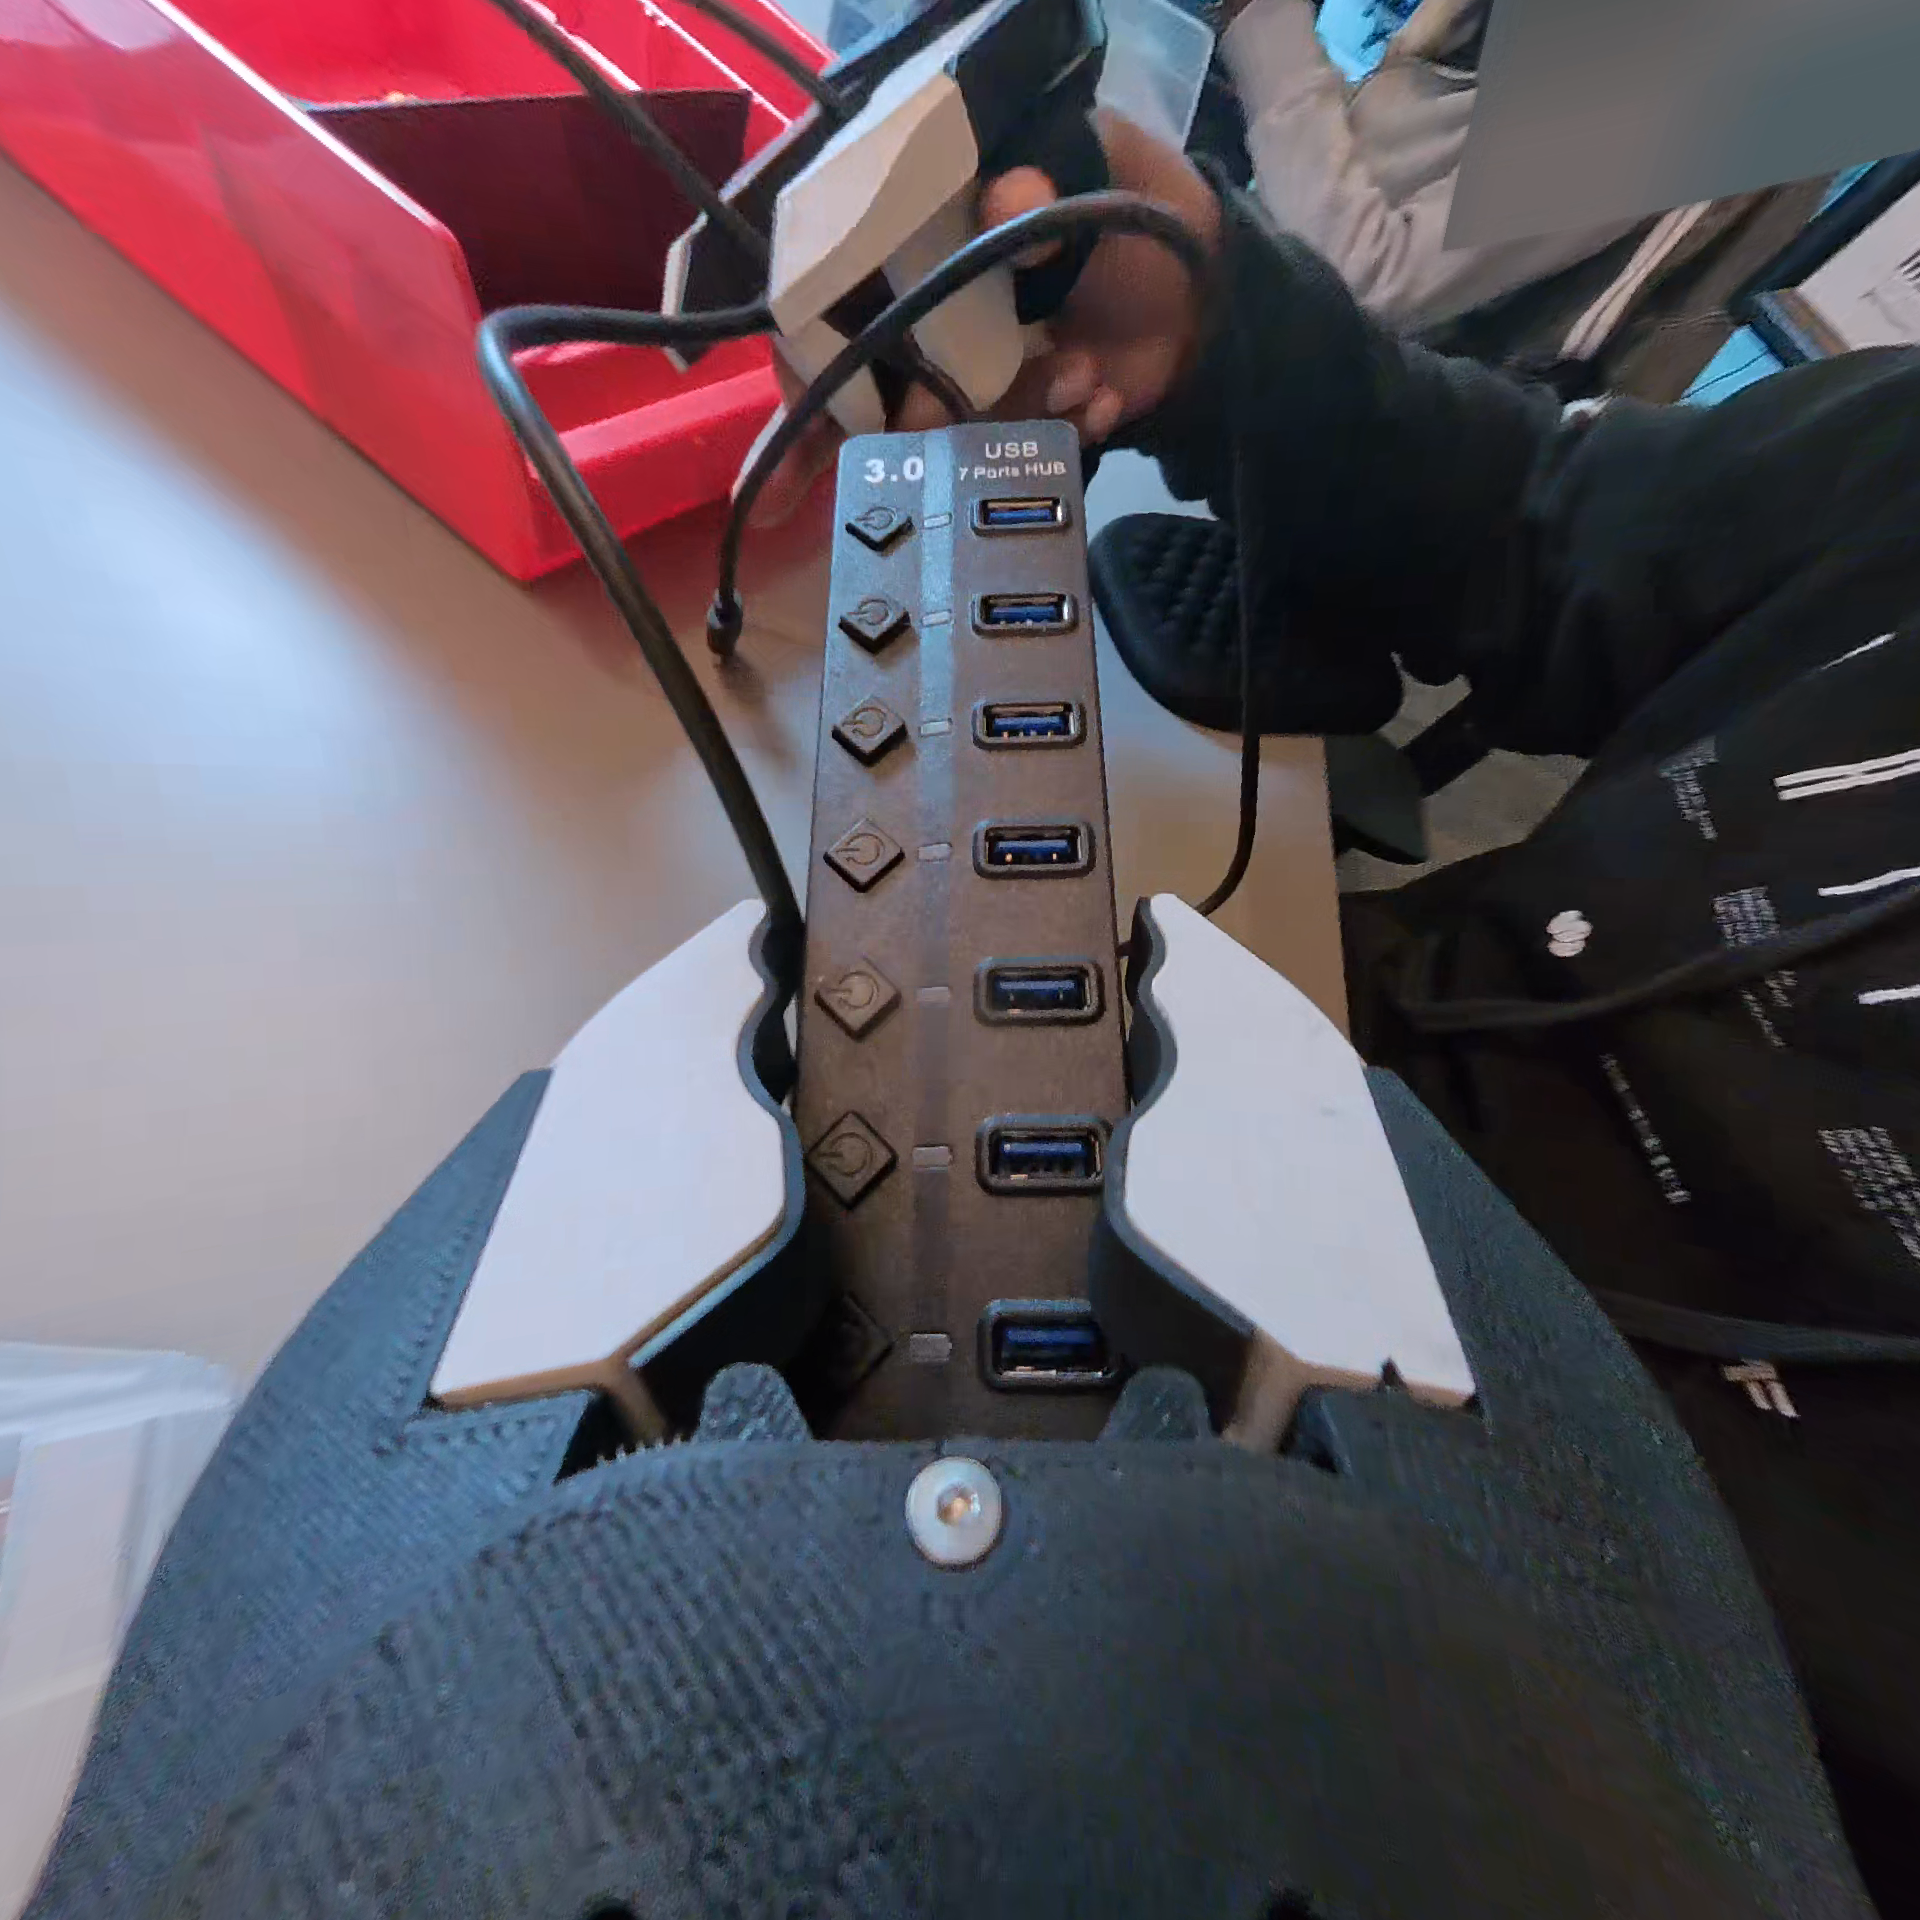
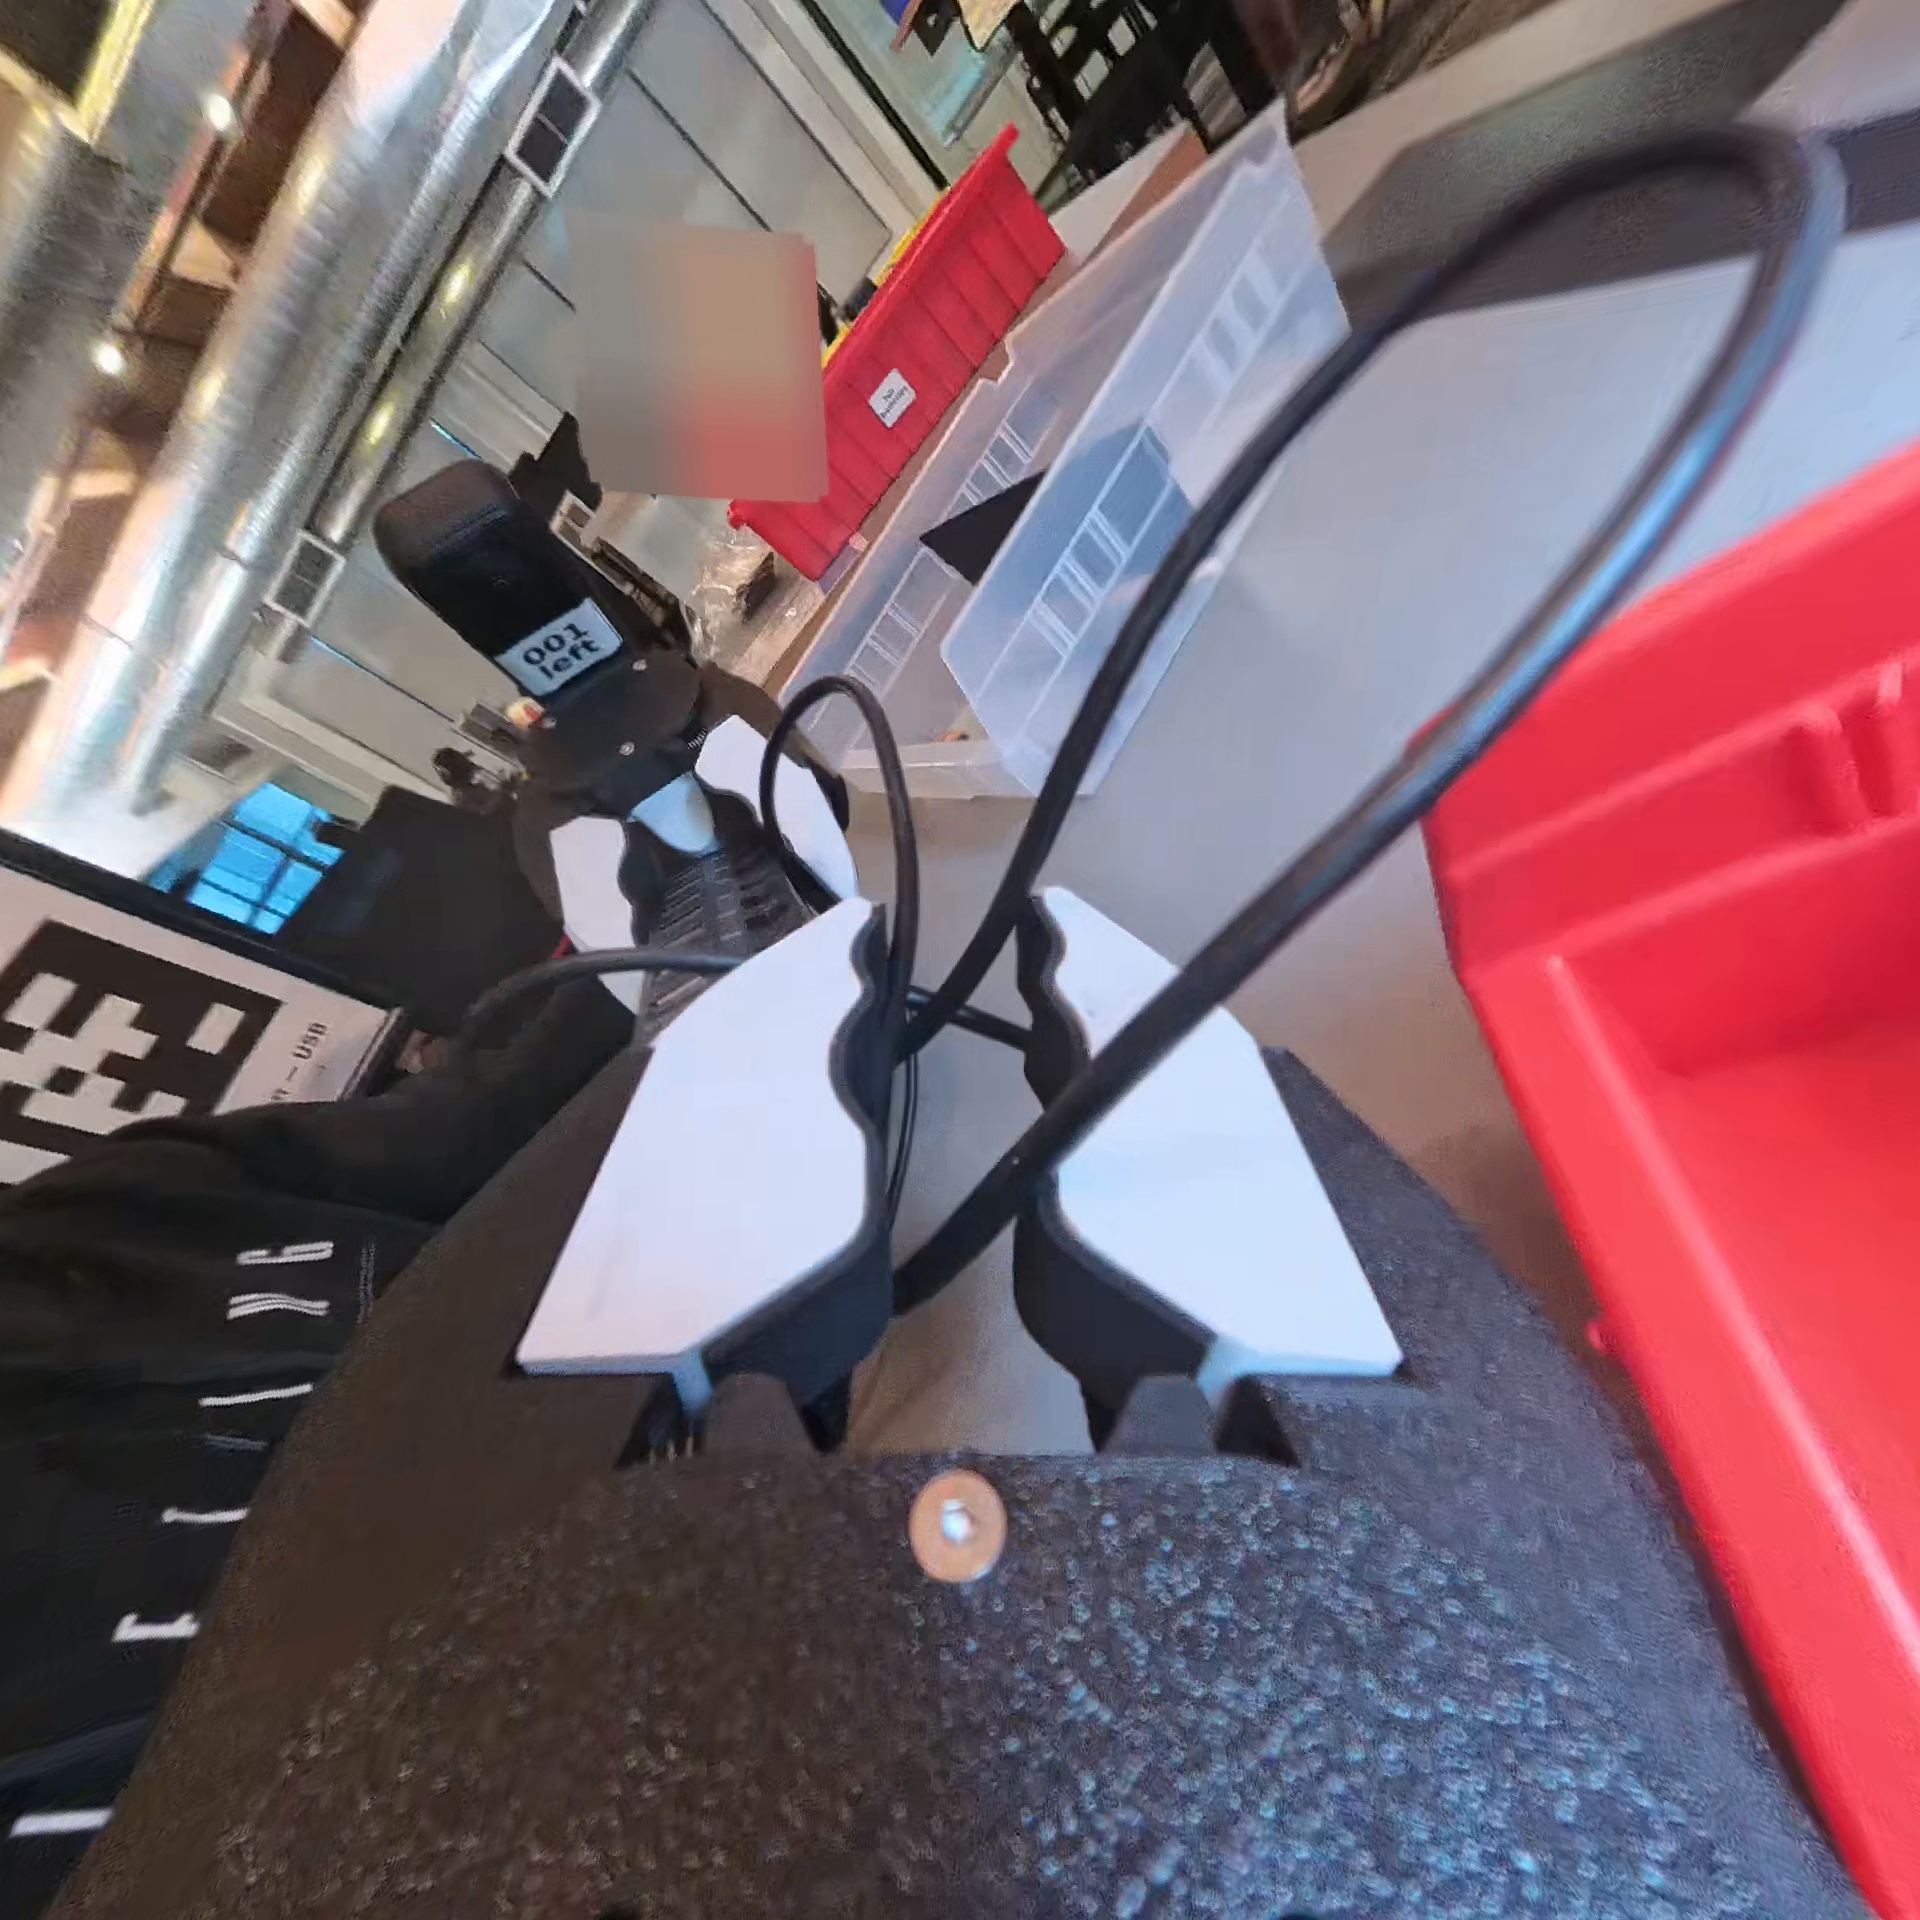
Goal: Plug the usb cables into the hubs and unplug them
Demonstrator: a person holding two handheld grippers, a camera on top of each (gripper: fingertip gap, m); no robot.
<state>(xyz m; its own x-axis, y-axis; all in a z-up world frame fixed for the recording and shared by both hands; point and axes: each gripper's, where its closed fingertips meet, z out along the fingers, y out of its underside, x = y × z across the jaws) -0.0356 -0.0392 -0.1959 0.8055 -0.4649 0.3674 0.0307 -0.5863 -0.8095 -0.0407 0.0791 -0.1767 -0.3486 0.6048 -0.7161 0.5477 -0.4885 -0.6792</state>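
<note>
1. Left hand-held gripper (image 1: 961,997): I have its white fingers (image 1: 665,1132) pressed against both long edges of the USB hub (image 1: 961,883), clamped on it.
2. USB hub: black strip, raised off the surface (image 1: 260,831), lying lengthwise between the fingers and pointing away from my camera. One row of blue ports (image 1: 1029,847) on its right side, diamond buttons (image 1: 862,854) on its left; every visible port is vacant.
3. Right hand-held gripper (image 2: 961,935): seen just past the hub's far end in the left wrist view. Its jaws stand narrowly apart with black cables (image 2: 1351,499) passing through the gap; I cannot tell whether they pinch any cable.
4. Cable end (image 1: 724,629): a black plug hangs loose left of the hub, above the surface.
5. Red bin (image 1: 343,260): on the surface, far left of the hub.
6. Clear plastic box (image 2: 1091,540): beyond the hub in the right wrist view.
7. Dark sleeve (image 1: 1403,540): right of the hub's far end.
</note>
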